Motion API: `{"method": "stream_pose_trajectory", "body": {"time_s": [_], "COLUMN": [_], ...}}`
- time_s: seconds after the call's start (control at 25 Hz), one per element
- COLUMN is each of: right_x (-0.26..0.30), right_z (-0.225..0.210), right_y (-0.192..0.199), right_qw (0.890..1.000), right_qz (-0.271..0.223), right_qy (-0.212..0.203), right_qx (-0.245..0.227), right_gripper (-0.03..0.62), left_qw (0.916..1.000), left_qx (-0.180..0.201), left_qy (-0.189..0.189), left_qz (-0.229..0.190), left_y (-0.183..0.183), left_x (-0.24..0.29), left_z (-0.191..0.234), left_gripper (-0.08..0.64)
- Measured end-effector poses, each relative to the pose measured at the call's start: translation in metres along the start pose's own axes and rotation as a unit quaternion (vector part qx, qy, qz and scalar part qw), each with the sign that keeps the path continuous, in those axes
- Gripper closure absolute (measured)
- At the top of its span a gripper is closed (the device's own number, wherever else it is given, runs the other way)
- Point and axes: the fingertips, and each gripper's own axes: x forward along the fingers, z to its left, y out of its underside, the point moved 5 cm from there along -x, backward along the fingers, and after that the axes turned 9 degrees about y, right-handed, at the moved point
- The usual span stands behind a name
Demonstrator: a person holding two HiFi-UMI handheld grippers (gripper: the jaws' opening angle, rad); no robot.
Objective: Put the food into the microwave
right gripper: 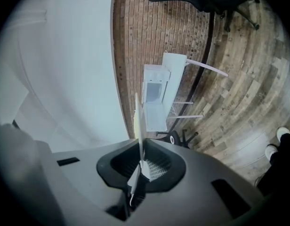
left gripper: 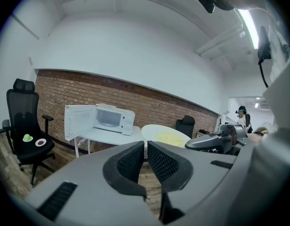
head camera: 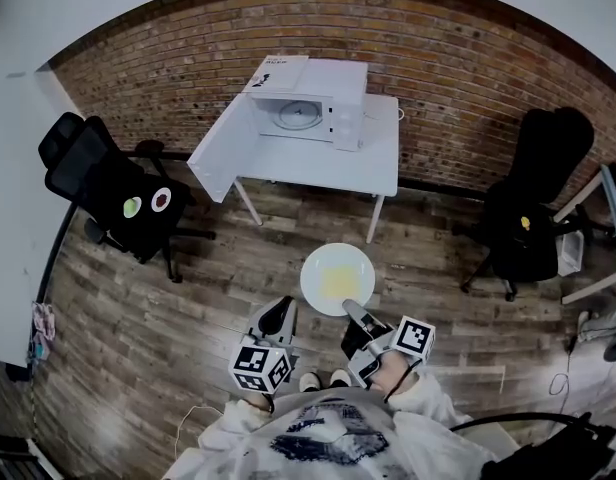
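Brick wall (head camera: 468,58), wooden floor (head camera: 188,308), black chairs (head camera: 108,183)

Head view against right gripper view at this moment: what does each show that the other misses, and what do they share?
Head view only: the top face of the plate with its yellow food, and the left gripper beside it. Right gripper view only: the right gripper with its jaws shut on the plate's rim, the plate seen edge-on. Both: the microwave, door open, on the white table, plus the brick wall and wood floor.
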Motion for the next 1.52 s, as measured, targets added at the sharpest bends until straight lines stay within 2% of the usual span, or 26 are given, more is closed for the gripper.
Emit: {"method": "stream_pose_trajectory", "body": {"time_s": [0.16,0.48,0.72,1.12,1.52], "right_x": [0.016,0.03,0.058,0.16,0.283], "right_z": [0.001,0.003,0.002,0.013,0.043], "right_y": [-0.028,-0.038,-0.05,-0.084,-0.109], "right_qw": [1.0,1.0,1.0,1.0,0.999], "right_qz": [0.011,0.016,0.011,-0.002,-0.028], "right_qy": [0.006,0.003,0.005,0.019,0.032], "right_qx": [0.005,0.004,0.004,0.004,0.012], "right_gripper": [0.561,0.561,0.561,0.561,0.561], "left_qw": [0.9999,0.9998,0.9999,0.9999,0.999], "left_qx": [-0.002,0.003,-0.003,-0.008,0.004], "left_qy": [-0.012,-0.019,-0.011,0.003,0.041], "left_qz": [0.007,0.008,0.007,0.007,0.019], "left_y": [-0.01,-0.014,-0.017,-0.045,-0.092], "left_x": [0.029,0.038,0.058,0.116,0.173], "left_z": [0.009,0.019,0.044,0.145,0.26], "left_gripper": [0.529,0.531,0.531,0.531,0.531]}}
